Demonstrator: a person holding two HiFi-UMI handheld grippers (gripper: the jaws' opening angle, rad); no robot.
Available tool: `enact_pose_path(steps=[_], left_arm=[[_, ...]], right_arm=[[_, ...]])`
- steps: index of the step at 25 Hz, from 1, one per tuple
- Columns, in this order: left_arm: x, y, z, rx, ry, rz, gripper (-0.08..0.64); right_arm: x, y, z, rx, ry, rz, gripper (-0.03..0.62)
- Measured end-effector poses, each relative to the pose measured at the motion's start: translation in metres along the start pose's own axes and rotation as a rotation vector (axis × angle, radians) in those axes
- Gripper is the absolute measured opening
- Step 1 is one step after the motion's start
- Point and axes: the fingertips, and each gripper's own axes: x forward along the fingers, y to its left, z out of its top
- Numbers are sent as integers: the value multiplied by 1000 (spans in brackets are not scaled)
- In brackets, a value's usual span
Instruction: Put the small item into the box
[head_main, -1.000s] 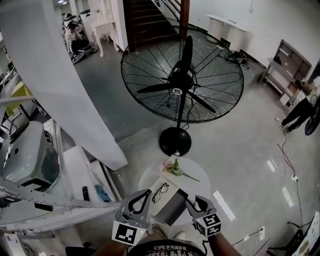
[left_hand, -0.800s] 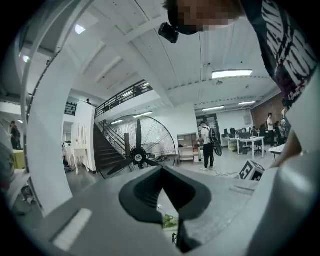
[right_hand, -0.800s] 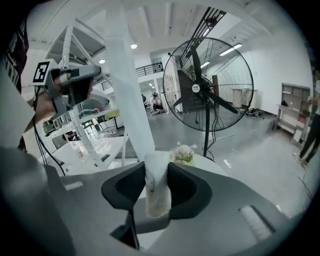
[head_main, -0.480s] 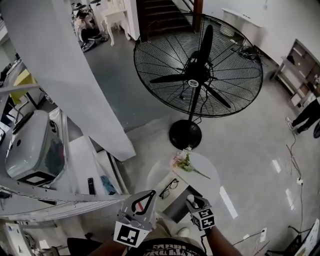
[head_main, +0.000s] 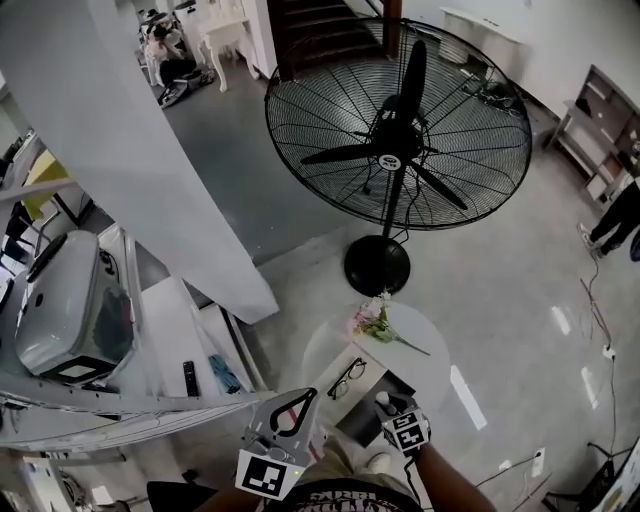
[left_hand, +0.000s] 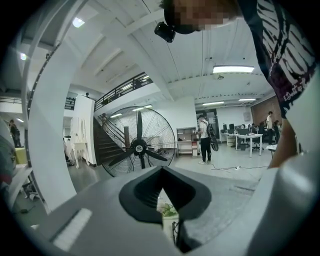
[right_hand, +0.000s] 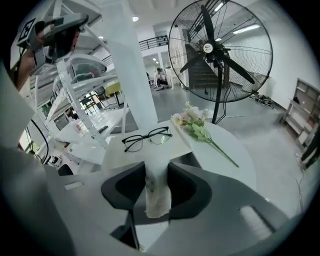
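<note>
My right gripper (head_main: 383, 403) is shut on a small white crumpled item (right_hand: 157, 192), which stands upright between its jaws. It hovers low over a dark open box (head_main: 360, 421) at the near edge of a round white table (head_main: 442, 362). The box's white lid (right_hand: 122, 156) lies open to the left with black glasses (right_hand: 147, 138) on it. My left gripper (head_main: 307, 396) hangs to the left of the box; its tips meet with nothing between them. In the left gripper view, the left gripper (left_hand: 162, 173) points past the table towards the fan.
A bunch of pale flowers (head_main: 375, 322) lies on the table's far side. A large standing fan (head_main: 397, 150) is just beyond the table. A white column (head_main: 140, 170) and a shelf rack with a grey appliance (head_main: 65, 315) stand at the left. A person (left_hand: 204, 140) stands far off.
My right gripper has sunk towards the box with the white item still in it. The left gripper has dropped a little. The head view has shifted, so the table sits further right.
</note>
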Motion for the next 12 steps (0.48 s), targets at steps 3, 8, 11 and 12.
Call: enact_pose_path(steps=[3,8,11,12], left_arm=[[-1,-1,-5,4,15,-9,0],[-2,-5,-12,-19,33,-24,0],[-1,-9,-10,-5,40,-39,0],[-2,-10,-9,-1,41,-42,0]], right_arm=[[11,2,-15,-17,49,-6,158],[31,-1,-30,-79,114,-23,160],[40,-5,-39,-73,150,-34,161],[42,-5,-41,-69,155,-36,166]])
